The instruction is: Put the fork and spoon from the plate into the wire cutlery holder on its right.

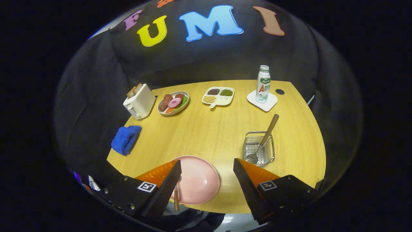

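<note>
One utensil in the holder, one on the plate.

A wooden-handled spoon [263,139] leans in the wire cutlery holder [259,148] on the tabletop [219,129], right of the pink plate [198,180]. A second wooden-handled utensil [176,196], likely the fork, lies on the plate's left edge, partly hidden beside the left finger. The tongs [207,180] hang spread wide above the plate, grasping nothing. Beyond stand a toaster [139,101], a blue cloth [126,139] and a bottle [263,84].

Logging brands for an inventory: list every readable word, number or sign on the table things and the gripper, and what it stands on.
Bottle: green and red print on its label, too small and blurred to read.
Gripper, open over the pink plate: two square black-and-white coded markers on its body, no words.
Toaster, wire cutlery holder: no text.
</note>
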